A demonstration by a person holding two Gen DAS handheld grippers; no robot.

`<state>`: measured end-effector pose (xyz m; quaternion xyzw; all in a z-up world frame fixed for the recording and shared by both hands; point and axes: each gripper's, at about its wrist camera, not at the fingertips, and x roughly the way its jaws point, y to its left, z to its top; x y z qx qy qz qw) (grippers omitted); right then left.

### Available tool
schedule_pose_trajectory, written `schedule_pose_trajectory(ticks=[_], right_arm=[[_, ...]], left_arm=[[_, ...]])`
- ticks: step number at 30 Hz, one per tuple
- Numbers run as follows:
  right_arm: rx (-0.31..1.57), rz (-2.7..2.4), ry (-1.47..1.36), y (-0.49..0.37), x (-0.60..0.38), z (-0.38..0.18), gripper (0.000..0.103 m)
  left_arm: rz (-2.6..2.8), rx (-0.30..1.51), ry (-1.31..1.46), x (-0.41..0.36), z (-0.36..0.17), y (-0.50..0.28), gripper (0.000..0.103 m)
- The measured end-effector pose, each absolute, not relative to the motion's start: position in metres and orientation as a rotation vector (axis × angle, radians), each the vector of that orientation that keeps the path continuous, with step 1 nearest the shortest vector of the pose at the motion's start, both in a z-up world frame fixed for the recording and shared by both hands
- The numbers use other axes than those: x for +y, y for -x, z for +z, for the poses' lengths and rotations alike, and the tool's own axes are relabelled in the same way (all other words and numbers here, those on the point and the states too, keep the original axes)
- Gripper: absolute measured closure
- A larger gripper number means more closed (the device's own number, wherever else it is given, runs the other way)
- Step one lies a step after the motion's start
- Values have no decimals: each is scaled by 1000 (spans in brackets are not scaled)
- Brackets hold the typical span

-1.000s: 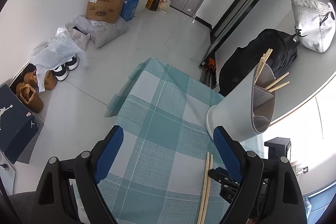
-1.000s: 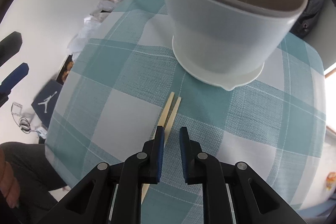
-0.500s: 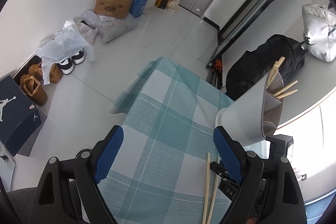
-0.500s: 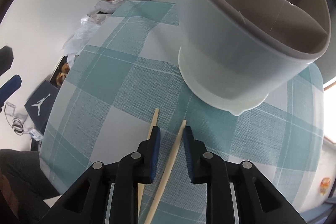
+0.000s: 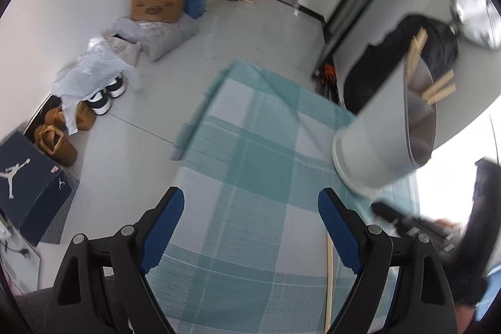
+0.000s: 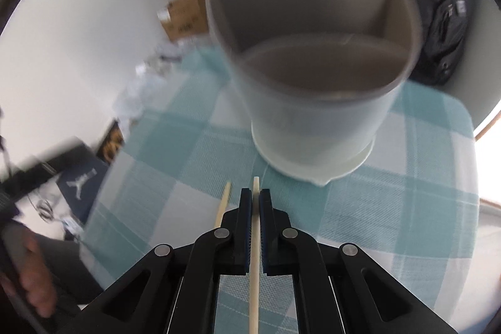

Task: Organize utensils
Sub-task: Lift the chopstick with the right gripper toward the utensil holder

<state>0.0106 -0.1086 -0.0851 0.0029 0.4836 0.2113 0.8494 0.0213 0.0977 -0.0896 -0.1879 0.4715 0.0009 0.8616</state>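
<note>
Teal checked tablecloth (image 6: pixel 391 199), cluttered floor behind. Right gripper (image 6: pixel 256 202) now clamped on one chopstick (image 6: pixel 254 255), lifted away from its mate; half a second ago both lay between parted jaws. Second chopstick (image 6: pixel 224 205) on the cloth at 10 o'clock. Divided holder (image 6: pixel 313 102) at 12 o'clock, near. Left gripper (image 5: pixel 250 208) spread wide, empty.

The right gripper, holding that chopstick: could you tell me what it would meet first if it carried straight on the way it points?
Most likely the white utensil holder. The right gripper, shut on one chopstick, aims at the holder's base, with only checked tablecloth between. Depth is unclear, so it might brush the cloth first.
</note>
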Motion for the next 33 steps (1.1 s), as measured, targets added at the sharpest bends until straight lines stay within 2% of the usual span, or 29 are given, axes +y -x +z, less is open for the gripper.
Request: schedule_pose_trajectory(ticks=[6, 13, 15, 16, 17, 24, 25, 27, 31, 33], right_arm=[[880, 477, -277, 0, -165, -54, 99], [804, 465, -434, 8, -208, -48, 99], [792, 463, -459, 11, -219, -48, 99], [789, 463, -470, 12, -219, -49, 99], [786, 463, -485, 13, -224, -50, 99], [770, 461, -508, 17, -237, -53, 99], [764, 461, -503, 17, -238, -52, 99], [756, 465, -505, 17, -240, -52, 99], [748, 468, -521, 18, -246, -52, 99], [743, 468, -531, 19, -249, -51, 99]], left_arm=[[-114, 1066, 265, 52, -96, -28, 19], [-149, 1129, 99, 7, -110, -34, 20], [-153, 1157, 100, 3, -116, -36, 31], [-156, 1170, 98, 3, -118, -38, 44], [-158, 1196, 88, 1, -122, -39, 48], [-113, 1204, 24, -5, -124, -39, 50], [-101, 1206, 11, -5, -124, -39, 52], [-73, 1208, -14, -8, -125, -38, 59], [-55, 1201, 0, -5, -124, -42, 84], [-53, 1199, 6, -9, -126, -44, 91]])
